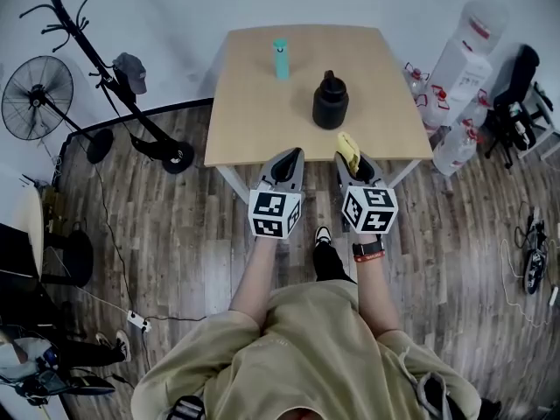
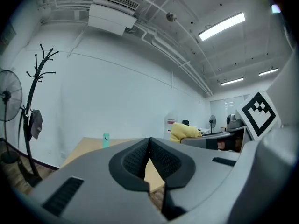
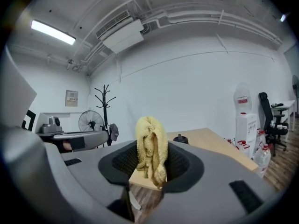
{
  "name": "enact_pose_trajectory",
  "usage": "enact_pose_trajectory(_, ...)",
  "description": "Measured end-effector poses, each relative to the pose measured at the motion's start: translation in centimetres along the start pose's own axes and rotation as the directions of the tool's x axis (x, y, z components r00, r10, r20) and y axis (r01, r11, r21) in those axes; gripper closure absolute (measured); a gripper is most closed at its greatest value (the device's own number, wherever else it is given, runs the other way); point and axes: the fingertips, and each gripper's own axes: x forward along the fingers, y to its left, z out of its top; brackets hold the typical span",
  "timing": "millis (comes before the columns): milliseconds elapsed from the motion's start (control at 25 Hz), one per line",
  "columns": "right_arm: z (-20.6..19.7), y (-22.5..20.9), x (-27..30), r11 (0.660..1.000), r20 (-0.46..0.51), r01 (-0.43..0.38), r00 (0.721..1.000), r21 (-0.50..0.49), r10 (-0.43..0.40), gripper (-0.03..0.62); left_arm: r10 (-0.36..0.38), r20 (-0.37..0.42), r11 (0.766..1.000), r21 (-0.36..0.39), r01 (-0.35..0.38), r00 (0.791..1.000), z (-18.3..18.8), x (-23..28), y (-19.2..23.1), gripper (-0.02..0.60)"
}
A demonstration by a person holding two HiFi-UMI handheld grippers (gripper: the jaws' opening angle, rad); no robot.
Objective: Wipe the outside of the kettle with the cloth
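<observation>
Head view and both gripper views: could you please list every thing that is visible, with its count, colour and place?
table: 1, light wood, before the person
kettle: 1, black, on the table
bottle: 1, teal, on the table, far side
cloth: 1, yellow, in the right gripper
fan: 1, black, floor, far left
coat rack: 1, black, left of the table
water dispenser: 1, white, right of the table
office chair: 1, black, far right
left gripper: 1, grey, jaws together, empty
right gripper: 1, grey, shut on the cloth
</observation>
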Motion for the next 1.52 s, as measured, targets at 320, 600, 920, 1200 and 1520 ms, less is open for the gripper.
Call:
enact_pose_trajectory(320,9.2,-11.2,17.9,0.998,0.011,-0.063,0.998,-0.030,0.064,0.433,0.048,0.021,0.999,0.026,-0.048,0.999,4.9,20.6,6.5,0.557)
enact_pose_trajectory(600,9.5,-17.5,27.6,0.995,-0.080,-0.098,0.992,0.008,0.098,0.433,0.071,-0.029,0.997,0.007,-0.071,0.997,3.9,31.8,10.5,0.557)
enact_pose_trajectory(920,5.2,-16.1,33.1,0.986,-0.196,-0.128,0.970,0.103,0.146,0.433,0.065,-0.093,0.998,-0.018,-0.067,0.994,1.1,35.2,16.3,0.557)
enact_pose_trajectory(1200,-0.8,-13.3,36.9,0.977,-0.314,-0.100,0.937,0.190,0.157,0.433,0.044,-0.111,0.999,-0.025,-0.047,0.993,-1.4,35.6,19.7,0.557)
enact_pose_trajectory(1520,-6.9,-12.0,40.3,0.961,-0.418,-0.014,0.898,0.275,0.133,0.430,0.035,-0.109,0.999,-0.037,-0.040,0.993,-2.6,35.1,21.9,0.557)
